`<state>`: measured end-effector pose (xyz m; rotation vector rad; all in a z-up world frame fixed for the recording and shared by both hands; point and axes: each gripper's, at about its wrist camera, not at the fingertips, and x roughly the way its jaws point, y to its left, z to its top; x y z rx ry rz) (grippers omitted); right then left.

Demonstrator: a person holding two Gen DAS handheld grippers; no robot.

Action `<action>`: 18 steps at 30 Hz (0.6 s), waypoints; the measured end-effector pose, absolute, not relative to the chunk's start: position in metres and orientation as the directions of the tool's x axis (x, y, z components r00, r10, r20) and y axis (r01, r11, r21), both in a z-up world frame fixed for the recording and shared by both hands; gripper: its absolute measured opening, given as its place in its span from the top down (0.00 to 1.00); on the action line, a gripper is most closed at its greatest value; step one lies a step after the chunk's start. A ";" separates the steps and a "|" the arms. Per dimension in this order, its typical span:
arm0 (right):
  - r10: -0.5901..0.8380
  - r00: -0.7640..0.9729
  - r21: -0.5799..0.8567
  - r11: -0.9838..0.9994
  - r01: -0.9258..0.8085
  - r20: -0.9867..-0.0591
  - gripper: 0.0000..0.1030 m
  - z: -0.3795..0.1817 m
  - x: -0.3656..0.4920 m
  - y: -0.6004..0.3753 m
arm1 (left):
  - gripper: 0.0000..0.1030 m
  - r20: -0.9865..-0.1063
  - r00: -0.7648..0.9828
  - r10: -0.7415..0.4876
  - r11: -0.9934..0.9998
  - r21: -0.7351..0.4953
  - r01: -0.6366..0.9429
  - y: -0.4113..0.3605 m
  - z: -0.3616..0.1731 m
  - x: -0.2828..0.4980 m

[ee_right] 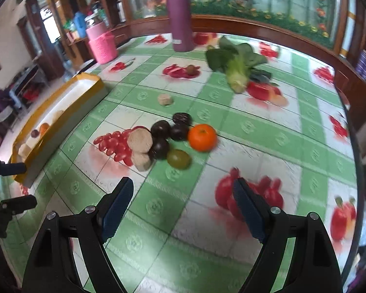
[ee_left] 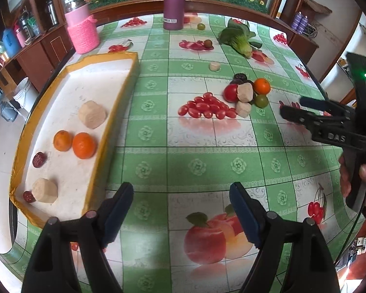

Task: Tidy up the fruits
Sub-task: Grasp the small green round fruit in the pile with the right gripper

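Here both the left gripper (ee_left: 181, 210) and right gripper (ee_right: 183, 206) gape wide, holding nothing.

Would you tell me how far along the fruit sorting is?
Done: two oranges, beige chunks and dates lie in the tray. In hand: nothing; the left gripper and right gripper are open and empty. Left: the pile and a stray chunk.

Green-white checked tablecloth (ee_left: 207, 161); yellow-rimmed white tray (ee_left: 102, 131); purple flask (ee_left: 173, 2).
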<state>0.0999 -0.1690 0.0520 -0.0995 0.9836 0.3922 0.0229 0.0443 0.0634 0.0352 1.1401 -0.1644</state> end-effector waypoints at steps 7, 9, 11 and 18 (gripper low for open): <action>0.270 0.430 0.008 0.853 -0.521 -0.861 0.36 0.022 0.124 -0.143 | 0.19 -0.918 0.387 -0.093 0.989 -0.041 0.140 0.036 0.060 0.034; 0.285 0.413 0.006 0.828 -0.561 -0.865 0.44 0.015 0.127 -0.140 | 0.19 -0.920 0.383 -0.088 0.990 -0.037 0.139 0.033 0.060 0.038; 0.301 0.408 0.002 0.806 -0.592 -0.862 0.48 0.013 0.126 -0.137 | 0.19 -0.922 0.378 -0.080 0.990 -0.029 0.139 0.029 0.058 0.043; 0.357 0.392 0.017 0.757 -0.653 -0.848 0.75 0.015 0.127 -0.138 | 0.19 -0.934 0.350 -0.074 0.988 -0.021 0.153 0.004 0.048 0.064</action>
